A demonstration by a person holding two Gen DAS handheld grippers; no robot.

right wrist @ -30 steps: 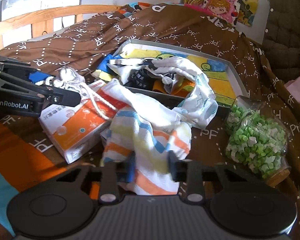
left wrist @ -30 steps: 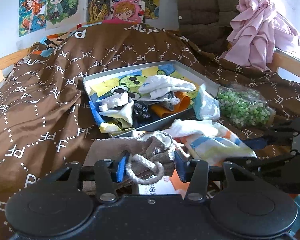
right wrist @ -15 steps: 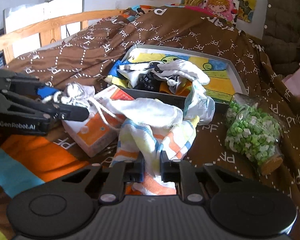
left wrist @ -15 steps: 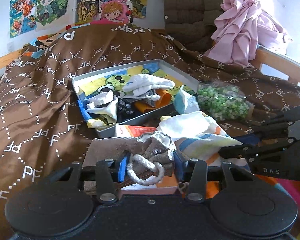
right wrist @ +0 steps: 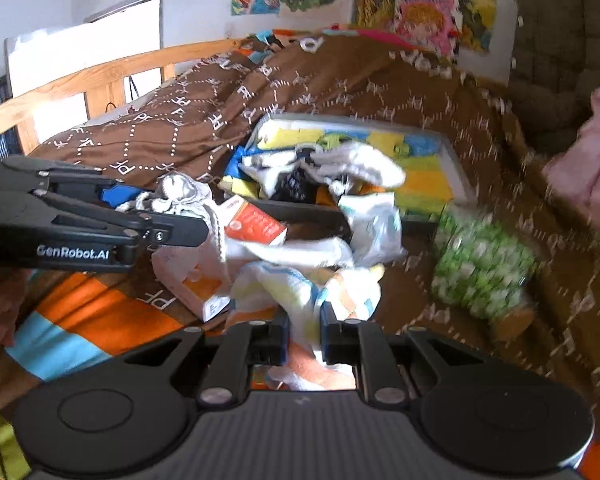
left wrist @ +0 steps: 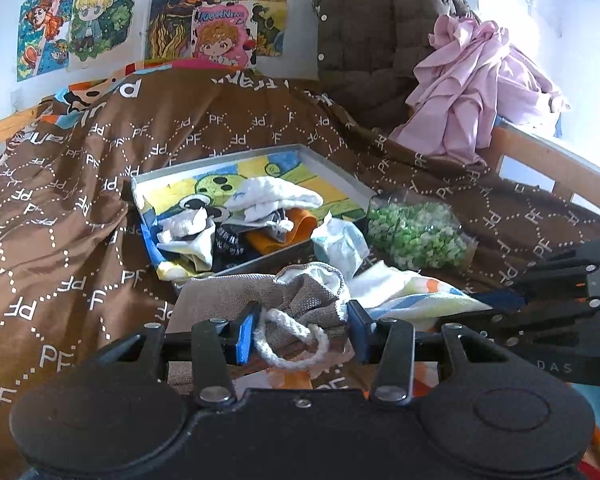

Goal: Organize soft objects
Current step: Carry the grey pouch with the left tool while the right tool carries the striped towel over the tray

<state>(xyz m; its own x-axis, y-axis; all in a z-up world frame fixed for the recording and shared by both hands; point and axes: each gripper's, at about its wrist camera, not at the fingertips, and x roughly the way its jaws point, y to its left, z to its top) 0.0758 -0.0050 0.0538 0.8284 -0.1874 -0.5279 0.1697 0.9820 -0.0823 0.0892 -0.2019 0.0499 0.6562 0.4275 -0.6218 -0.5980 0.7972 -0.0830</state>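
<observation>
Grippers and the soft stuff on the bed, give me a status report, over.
Left gripper shut on grey drawstring bag. Right gripper shut on striped towel. Tray ahead already crowded with cloths; orange box and jar of green bits alongside.

a bed (left wrist: 548, 156) with a wooden rail is covered by a brown quilt (left wrist: 60, 248). on the quilt a grey tray (left wrist: 332, 170) of cloths is laid, with a jar (left wrist: 416, 232) of green bits just beside it and an orange box (right wrist: 204, 276) and a striped towel (right wrist: 300, 292) near its front edge.
</observation>
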